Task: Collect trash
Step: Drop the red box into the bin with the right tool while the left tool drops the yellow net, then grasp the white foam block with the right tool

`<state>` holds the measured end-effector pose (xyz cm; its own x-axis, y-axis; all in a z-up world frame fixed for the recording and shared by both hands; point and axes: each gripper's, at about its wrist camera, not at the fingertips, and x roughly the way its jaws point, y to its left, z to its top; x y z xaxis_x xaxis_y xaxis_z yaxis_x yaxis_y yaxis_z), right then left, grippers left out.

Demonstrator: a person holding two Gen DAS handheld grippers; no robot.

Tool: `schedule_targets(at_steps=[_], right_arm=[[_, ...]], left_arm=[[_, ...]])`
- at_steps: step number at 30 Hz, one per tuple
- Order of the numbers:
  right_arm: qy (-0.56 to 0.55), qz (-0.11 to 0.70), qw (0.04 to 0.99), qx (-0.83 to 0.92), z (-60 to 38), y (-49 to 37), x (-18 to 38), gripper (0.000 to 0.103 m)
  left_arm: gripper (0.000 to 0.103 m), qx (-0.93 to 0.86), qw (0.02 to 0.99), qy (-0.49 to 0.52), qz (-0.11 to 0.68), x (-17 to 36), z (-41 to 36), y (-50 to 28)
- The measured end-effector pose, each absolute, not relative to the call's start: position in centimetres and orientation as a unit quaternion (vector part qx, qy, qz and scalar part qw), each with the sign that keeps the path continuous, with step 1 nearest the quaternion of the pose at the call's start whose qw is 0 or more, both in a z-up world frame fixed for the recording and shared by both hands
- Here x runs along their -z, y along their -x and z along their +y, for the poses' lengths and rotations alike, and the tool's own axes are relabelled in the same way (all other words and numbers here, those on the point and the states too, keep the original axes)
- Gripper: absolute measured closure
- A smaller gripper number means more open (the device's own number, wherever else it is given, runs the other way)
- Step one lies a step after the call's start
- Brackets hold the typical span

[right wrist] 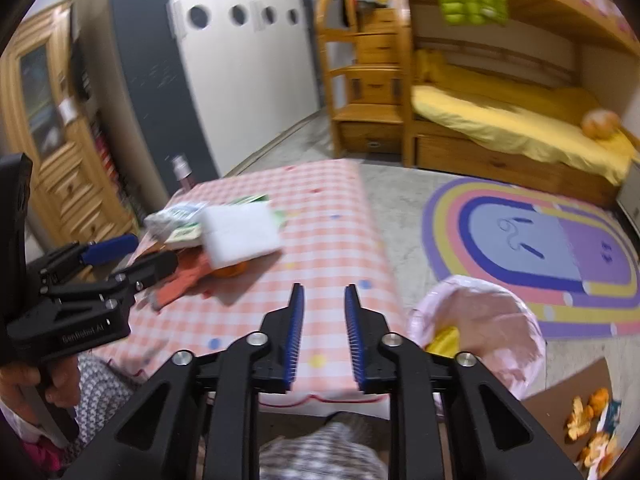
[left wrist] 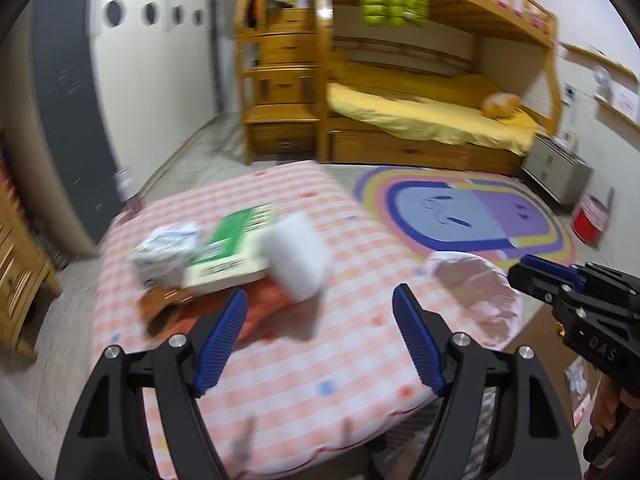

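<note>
A table under a pink checked cloth (left wrist: pixel 304 364) (right wrist: pixel 324 224) carries the trash: a white foam block (left wrist: pixel 296 260) (right wrist: pixel 240 232), a green and white box (left wrist: pixel 232 244) (right wrist: pixel 250 200), a crumpled white packet (left wrist: pixel 164 252) (right wrist: pixel 172 216) and an orange-red wrapper (left wrist: pixel 260 312) (right wrist: pixel 184 276). My left gripper (left wrist: pixel 320 292) (right wrist: pixel 154 250) hangs open just short of the foam block, with nothing between its pads. My right gripper (right wrist: pixel 325 288) (left wrist: pixel 520 268) is open over the table's near right part, empty. Beside it stands a bin lined with a pink bag (right wrist: pixel 488 320) (left wrist: pixel 472 280), holding something yellow (right wrist: pixel 442 340).
Orange peel (right wrist: pixel 580 420) lies on brown cardboard on the floor at lower right. A rainbow rug (left wrist: pixel 472 216) (right wrist: pixel 532 248) spreads beyond the table, then a wooden bunk bed (left wrist: pixel 420 120). A red bin (left wrist: pixel 586 224) stands by grey drawers. A bottle (right wrist: pixel 182 172) stands at the table's far left.
</note>
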<state>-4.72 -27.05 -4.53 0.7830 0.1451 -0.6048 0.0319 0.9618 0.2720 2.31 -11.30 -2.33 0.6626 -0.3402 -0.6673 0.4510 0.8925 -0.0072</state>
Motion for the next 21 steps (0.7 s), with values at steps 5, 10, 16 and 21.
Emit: schedule_targets(at_steps=[5, 10, 16, 21], right_arm=[[-0.102, 0.331, 0.936, -0.057, -23.2, 2.7, 4.4, 0.037], [-0.067, 0.337, 0.937, -0.066, -19.7, -0.3, 4.8, 0.035], [-0.041, 0.349, 0.933, -0.072, -17.3, -3.5, 5.7, 0.043], [-0.026, 0.363, 0.929, -0.070, -16.3, -6.3, 6.6, 0.044]], left_arm=[[0.016, 0.150, 0.922, -0.062, 0.351, 3.0, -5.6, -3.4], [0.008, 0.095, 0.932, -0.054, 0.344, 4.0, -1.8, -4.6], [0.007, 0.075, 0.931, -0.039, 0.356, 4.8, 0.3, -6.7], [0.007, 0.067, 0.928, -0.029, 0.366, 5.9, 1.0, -7.7]])
